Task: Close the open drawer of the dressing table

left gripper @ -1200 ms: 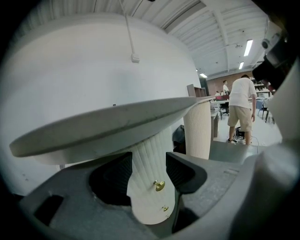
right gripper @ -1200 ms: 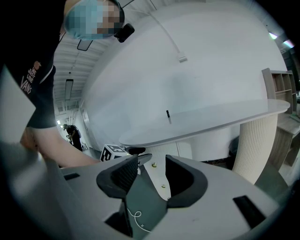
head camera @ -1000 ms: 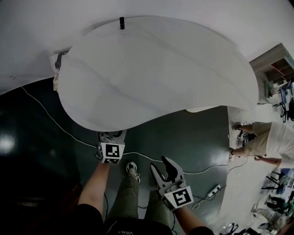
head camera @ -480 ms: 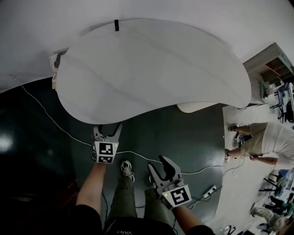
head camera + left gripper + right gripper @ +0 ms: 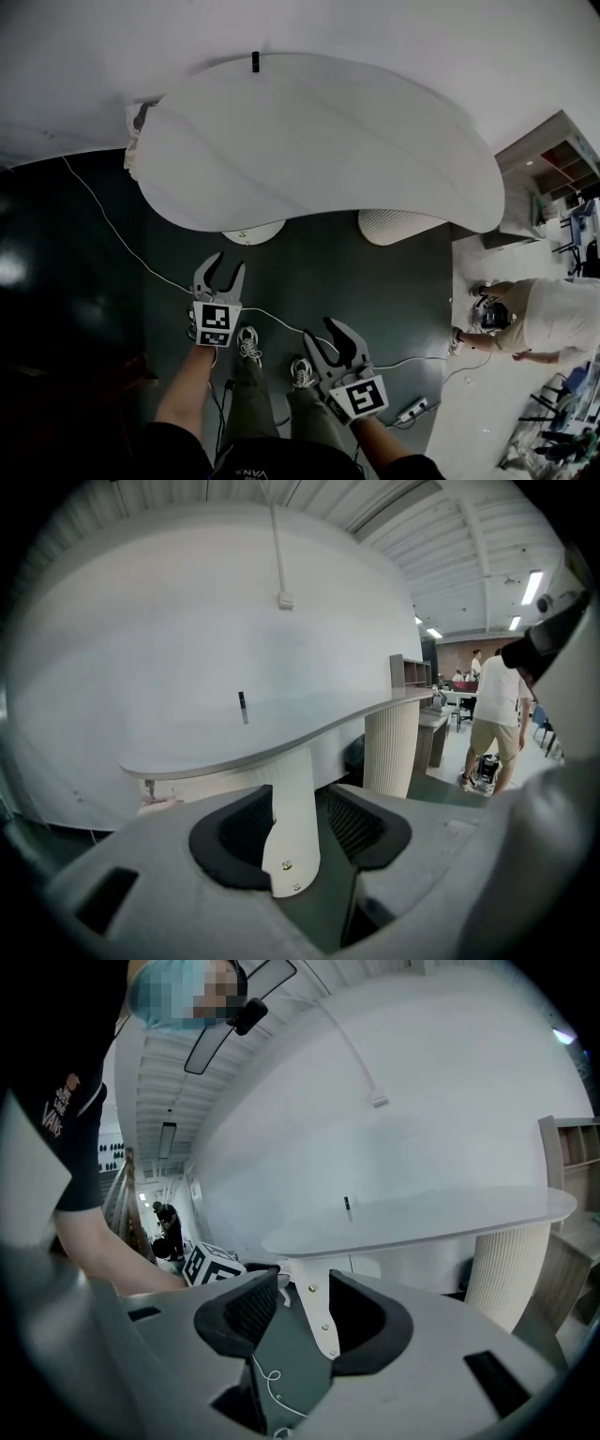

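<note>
Currently, the left gripper's (image 5: 228,267) jaws are closing on nothing, and the right gripper's (image 5: 335,343) jaws are held apart and empty. Both are kept well apart from the dressing table's (image 5: 319,141) near edge. No open drawer is seen there, so closing is judged done; only a check is called for.

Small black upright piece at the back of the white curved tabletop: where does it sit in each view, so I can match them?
Head view: the small black upright piece is at the top, left of centre, at the far edge of the white curved tabletop.
Left gripper view: left of centre, standing on the tabletop's far side.
Right gripper view: right of centre, again at the far side.
Shared landmark: the tabletop itself, in all three views.
</note>
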`<state>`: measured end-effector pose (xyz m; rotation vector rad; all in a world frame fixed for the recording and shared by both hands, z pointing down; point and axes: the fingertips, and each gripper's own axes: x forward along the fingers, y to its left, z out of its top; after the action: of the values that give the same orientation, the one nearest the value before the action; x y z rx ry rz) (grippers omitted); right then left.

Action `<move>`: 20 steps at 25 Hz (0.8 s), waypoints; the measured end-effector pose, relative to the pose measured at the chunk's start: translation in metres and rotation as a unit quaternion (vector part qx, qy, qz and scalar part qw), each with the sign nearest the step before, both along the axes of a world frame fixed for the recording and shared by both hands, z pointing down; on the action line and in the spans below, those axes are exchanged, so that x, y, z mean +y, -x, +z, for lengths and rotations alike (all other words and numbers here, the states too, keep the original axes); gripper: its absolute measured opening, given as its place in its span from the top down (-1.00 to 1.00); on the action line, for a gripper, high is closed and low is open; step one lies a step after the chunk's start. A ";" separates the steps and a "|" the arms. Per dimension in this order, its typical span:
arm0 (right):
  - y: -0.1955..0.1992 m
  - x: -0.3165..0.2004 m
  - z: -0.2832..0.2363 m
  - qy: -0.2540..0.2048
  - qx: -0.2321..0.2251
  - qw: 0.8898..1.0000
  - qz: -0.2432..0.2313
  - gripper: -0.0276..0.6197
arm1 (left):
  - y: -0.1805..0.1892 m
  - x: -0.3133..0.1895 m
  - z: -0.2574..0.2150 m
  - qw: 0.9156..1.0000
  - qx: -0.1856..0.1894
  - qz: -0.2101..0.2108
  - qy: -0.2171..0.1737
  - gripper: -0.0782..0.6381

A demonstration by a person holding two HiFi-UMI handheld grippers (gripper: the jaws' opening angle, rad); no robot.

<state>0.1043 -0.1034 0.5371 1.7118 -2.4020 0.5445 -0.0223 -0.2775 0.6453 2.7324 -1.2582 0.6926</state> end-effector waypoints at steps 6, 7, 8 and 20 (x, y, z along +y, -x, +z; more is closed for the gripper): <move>-0.015 0.025 -0.015 -0.014 0.010 1.000 -0.017 0.40 | -0.001 0.052 -0.038 0.999 0.019 -0.022 -0.023 0.47; -0.016 0.030 -0.018 -0.016 0.012 1.000 -0.022 0.40 | 0.000 0.061 -0.044 0.999 0.021 -0.026 -0.026 0.51; -0.017 0.034 -0.020 -0.017 0.014 0.999 -0.025 0.40 | 0.001 0.070 -0.050 0.999 0.023 -0.030 -0.028 0.54; -0.011 0.088 -0.042 -0.031 0.020 0.998 -0.053 0.76 | 0.022 0.170 -0.111 0.994 0.052 -0.087 -0.030 0.70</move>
<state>0.1154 -0.0150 0.4953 1.5900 -2.4902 0.4214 -0.0446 -0.1078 0.5343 2.6224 -1.4924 0.4965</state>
